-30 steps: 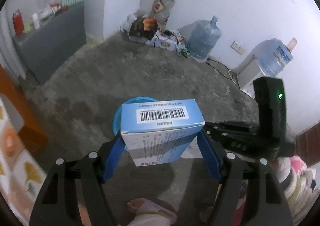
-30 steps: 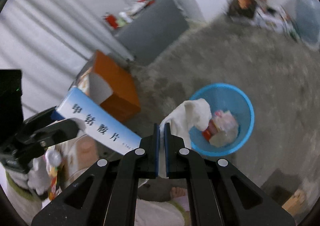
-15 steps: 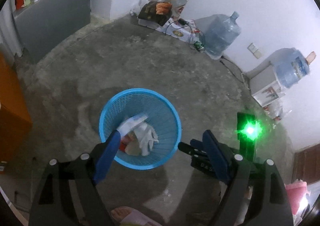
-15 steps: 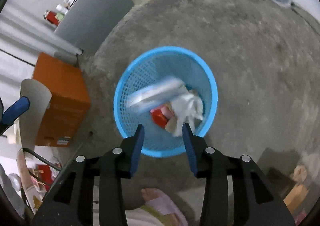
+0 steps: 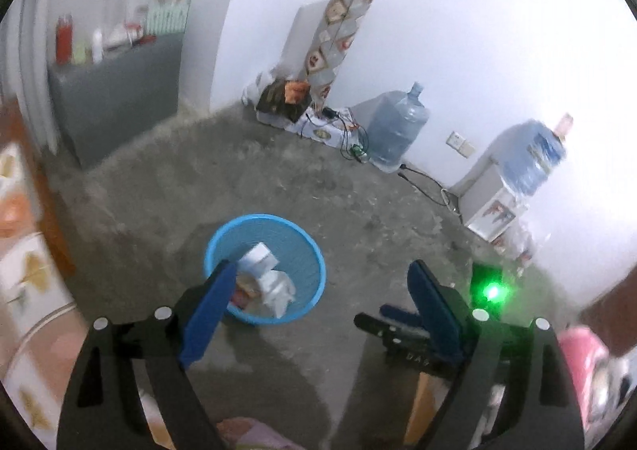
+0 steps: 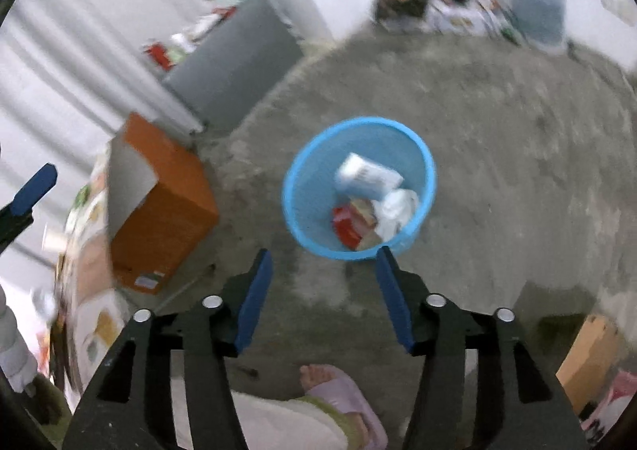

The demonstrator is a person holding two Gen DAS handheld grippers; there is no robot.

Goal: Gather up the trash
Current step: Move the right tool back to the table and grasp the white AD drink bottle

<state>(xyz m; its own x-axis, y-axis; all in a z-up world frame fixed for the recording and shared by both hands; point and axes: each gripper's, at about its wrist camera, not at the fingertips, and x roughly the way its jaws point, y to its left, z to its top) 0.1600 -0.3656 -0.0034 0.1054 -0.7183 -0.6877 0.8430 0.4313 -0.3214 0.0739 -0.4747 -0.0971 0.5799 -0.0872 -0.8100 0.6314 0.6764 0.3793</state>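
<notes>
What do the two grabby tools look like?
Both tools, the left tool and the right tool, have black angular arms, silver round bolts and flat blue finger pads. A green light glows on the right one.

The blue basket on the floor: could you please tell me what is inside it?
The blue basket holds a white and blue box, crumpled white tissue and red wrappers. The pile covers the bottom, so anything beneath it cannot be seen.
</notes>
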